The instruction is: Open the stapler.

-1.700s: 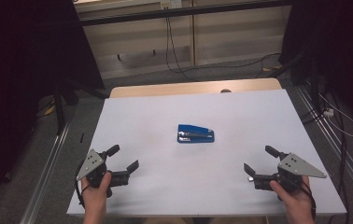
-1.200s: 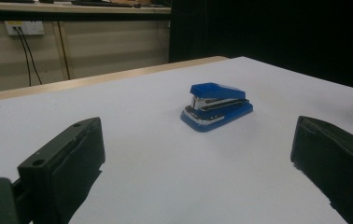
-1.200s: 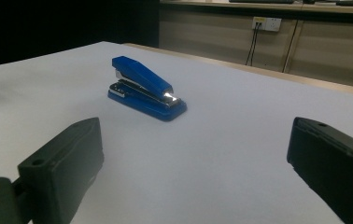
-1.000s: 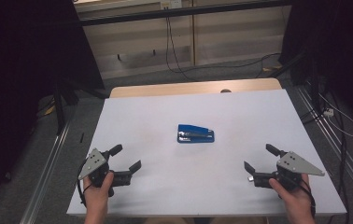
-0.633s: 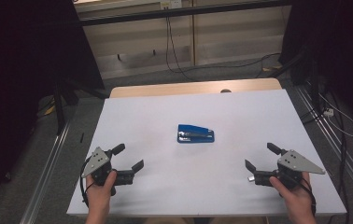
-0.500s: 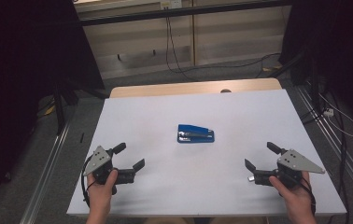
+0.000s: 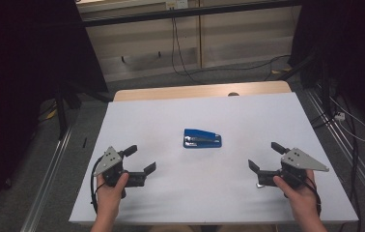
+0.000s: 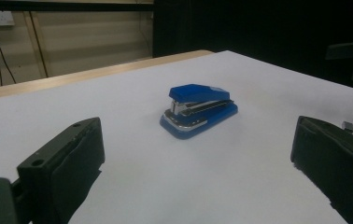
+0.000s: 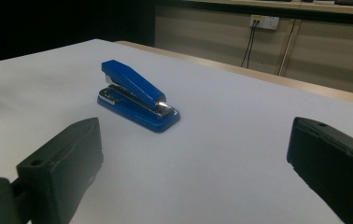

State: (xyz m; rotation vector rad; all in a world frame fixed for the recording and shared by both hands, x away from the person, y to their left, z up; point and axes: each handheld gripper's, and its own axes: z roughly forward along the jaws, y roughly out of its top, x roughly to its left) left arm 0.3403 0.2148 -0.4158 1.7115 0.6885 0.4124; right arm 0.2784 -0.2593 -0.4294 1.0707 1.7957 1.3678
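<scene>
while both grippers hang low over the near edge of the counter (image 7: 277,111), we note the blue stapler (image 7: 202,138) lying flat near the middle of the white surface, ahead of both sets of jaws and between their lines of sight. nothing touches it.

left gripper (image 7: 138,163): jaws spread wide, empty. in the left gripper view the stapler (image 8: 198,110) sits forward of the gap, well apart from either jaw. right gripper (image 7: 262,158): jaws likewise released, holding nothing; in the right gripper view the stapler (image 9: 137,94) sits ahead and toward the left jaw, still well clear.

handling, as we judge it: a rigid little body, plastic shell over a metal magazine, probably compact and fairly dense for its size. the top arm is hinged and sprung, so a squeeze from above and below would likely fire it. the glossy shell may slip. we would take it across the two long flat sides, near the middle of its length, jaws square to the body, low enough to catch the base too.
</scene>
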